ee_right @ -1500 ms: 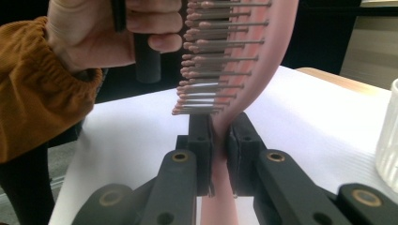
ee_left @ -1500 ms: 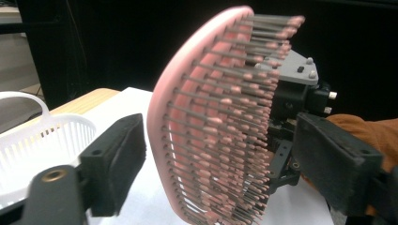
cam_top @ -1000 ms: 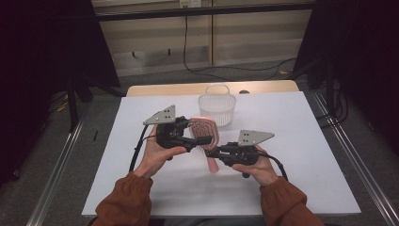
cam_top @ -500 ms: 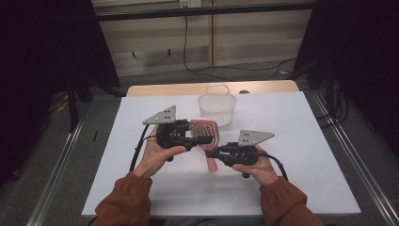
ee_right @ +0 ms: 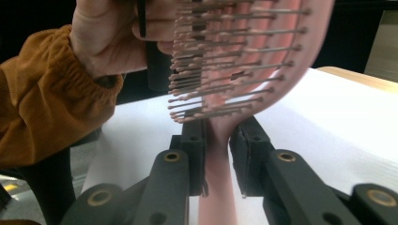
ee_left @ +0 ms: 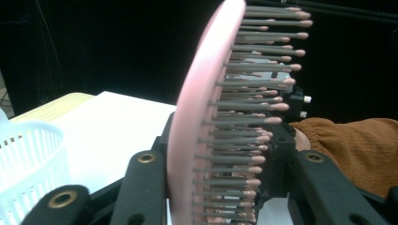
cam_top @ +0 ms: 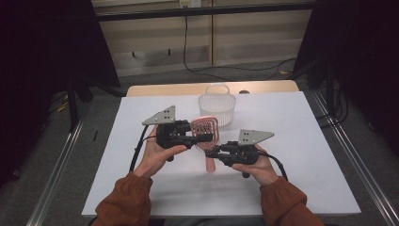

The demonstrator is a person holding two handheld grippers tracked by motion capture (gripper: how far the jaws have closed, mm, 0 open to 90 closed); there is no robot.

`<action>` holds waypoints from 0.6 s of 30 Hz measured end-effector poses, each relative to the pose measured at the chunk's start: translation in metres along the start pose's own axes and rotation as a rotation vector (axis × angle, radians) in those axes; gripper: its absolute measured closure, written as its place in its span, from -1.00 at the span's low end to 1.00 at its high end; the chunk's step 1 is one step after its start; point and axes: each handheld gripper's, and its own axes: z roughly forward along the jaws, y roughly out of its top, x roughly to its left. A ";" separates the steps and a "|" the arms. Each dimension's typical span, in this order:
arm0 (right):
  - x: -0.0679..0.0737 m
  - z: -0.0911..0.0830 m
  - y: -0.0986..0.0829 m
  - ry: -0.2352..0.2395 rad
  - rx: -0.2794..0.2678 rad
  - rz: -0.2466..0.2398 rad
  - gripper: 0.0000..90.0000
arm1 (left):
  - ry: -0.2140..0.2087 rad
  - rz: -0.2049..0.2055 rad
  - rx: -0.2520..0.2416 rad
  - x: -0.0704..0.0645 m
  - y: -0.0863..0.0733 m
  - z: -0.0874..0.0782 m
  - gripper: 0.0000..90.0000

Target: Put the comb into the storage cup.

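My left gripper (cam_top: 203, 138) sits over the middle of the white table (cam_top: 117, 179), pointing toward my right. Its jaws stand apart on either side of the head of the pink plastic paddle hairbrush with grey, pink-tipped bristles (cam_top: 205, 129); in the left gripper view one jaw lies right against the smooth back of the brush (ee_left: 197, 131), while the other stands beyond the bristle tips, so I cannot tell whether it presses on them. The brush is held up off the table near its centre, head toward the far edge and handle toward the near edge.

My right gripper (cam_top: 211, 153) points back toward my left, just nearer me. In the right gripper view its jaws are drawn in close on the pink handle (ee_right: 217, 154), one pad on each side, gripping it at the neck below the bristles.

Beyond the brush, near the far edge, stands a clear white plastic basket with a hoop handle (cam_top: 217, 104), apart from both grippers.
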 end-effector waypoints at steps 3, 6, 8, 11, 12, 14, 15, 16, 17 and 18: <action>0.000 0.001 0.000 -0.002 -0.004 -0.002 0.67 | 0.009 0.003 -0.004 -0.001 0.001 0.000 0.41; 0.001 0.001 0.001 -0.006 -0.007 -0.003 0.66 | 0.014 0.002 -0.006 -0.001 0.001 0.000 0.41; 0.001 0.001 0.001 -0.008 -0.008 -0.002 0.66 | 0.020 0.002 -0.007 -0.002 0.002 0.000 0.41; 0.001 0.001 0.001 -0.013 -0.009 -0.004 0.62 | 0.030 0.002 -0.005 -0.002 0.002 0.000 0.41; 0.001 0.001 0.001 -0.015 -0.010 -0.005 0.61 | 0.029 -0.003 -0.005 -0.001 0.001 0.000 0.41; 0.001 0.001 0.001 -0.017 -0.007 -0.001 0.52 | 0.044 0.002 -0.004 -0.001 0.001 -0.001 0.41; 0.001 0.001 0.001 -0.020 -0.005 0.001 0.45 | 0.045 -0.002 -0.004 -0.001 0.001 -0.001 0.42; 0.001 0.001 0.001 -0.027 -0.004 0.002 0.39 | 0.050 -0.004 -0.006 -0.001 0.001 -0.002 0.41; 0.001 0.001 0.002 -0.035 -0.007 0.009 0.38 | 0.053 -0.003 -0.005 0.000 0.002 -0.002 0.42; 0.001 0.001 0.002 -0.035 -0.006 0.007 0.37 | 0.052 -0.004 -0.003 0.000 0.002 -0.002 0.42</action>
